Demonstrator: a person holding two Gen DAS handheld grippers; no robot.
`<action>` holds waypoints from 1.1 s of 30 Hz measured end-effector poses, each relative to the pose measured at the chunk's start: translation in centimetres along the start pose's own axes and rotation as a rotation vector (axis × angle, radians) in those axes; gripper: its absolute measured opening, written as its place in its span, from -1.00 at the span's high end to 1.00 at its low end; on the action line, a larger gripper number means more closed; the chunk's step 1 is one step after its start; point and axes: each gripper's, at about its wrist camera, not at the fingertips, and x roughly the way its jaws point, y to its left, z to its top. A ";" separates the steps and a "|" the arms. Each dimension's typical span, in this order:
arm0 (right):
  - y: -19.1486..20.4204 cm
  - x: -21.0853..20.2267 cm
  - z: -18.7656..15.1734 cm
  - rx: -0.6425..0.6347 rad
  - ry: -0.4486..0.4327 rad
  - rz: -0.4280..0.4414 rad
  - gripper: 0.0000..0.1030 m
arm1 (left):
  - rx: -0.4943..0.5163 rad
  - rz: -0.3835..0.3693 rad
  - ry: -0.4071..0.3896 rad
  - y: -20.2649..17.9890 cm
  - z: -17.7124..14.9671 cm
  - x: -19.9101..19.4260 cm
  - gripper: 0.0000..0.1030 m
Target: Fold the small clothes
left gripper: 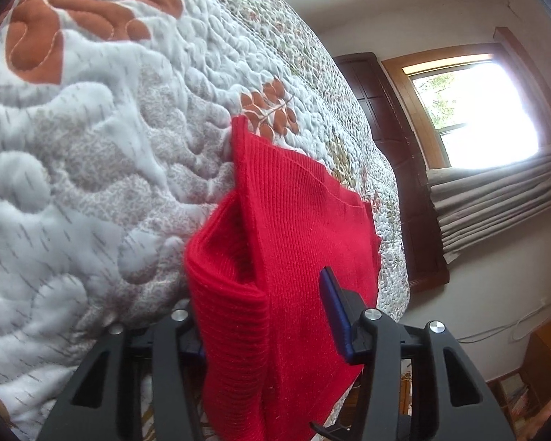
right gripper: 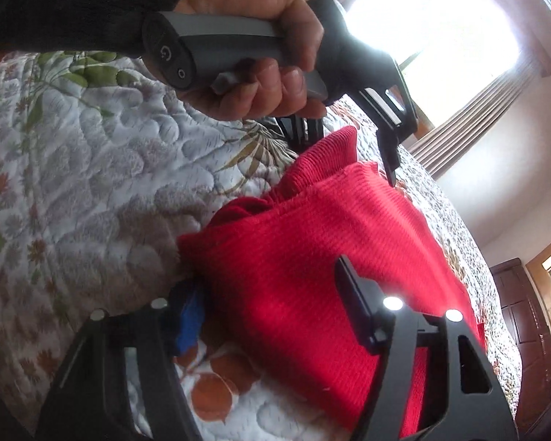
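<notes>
Left wrist view: a red ribbed knit garment (left gripper: 297,242) hangs between the 2 fingers of the left tool (left gripper: 264,316), doubled into a thick fold at its near edge, with a floral quilted bed (left gripper: 92,147) beneath and a bright window (left gripper: 477,110) beyond. The blue-padded right finger presses on the cloth's face while the other finger is mostly hidden behind the fold, so the jaws appear clamped on the knit, though contact on the hidden side cannot be confirmed.

From the right wrist view, the same garment (right gripper: 312,257) passes between the fingers of the right tool (right gripper: 272,305), which stand fairly wide with the cloth bunched between them; whether they truly pinch it cannot be told. A person's hand (right gripper: 260,55) in a dark sleeve grips the handle of the left tool (right gripper: 349,143) at the garment's far corner.

Holding 2 corners of 1 edge looks meant to keep the knit taut and level, likely so it can be carried over onto itself for a fold. The garment's lower part rests on the bed; its held edge is raised just above the quilt.
</notes>
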 end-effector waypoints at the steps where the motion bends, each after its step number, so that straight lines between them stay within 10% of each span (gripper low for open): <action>1: 0.0 0.0 0.3 0.005 0.000 0.001 -0.04 | 0.000 0.006 0.001 -0.1 0.0 0.0 0.11; 8: -0.6 0.3 1.3 0.070 0.013 0.052 0.74 | -0.029 0.075 -0.013 0.2 -0.3 -0.4 0.67; 33: -14.0 -11.3 -0.4 0.506 -0.180 0.139 0.80 | 0.136 0.200 -0.102 -16.8 -1.0 -1.7 0.74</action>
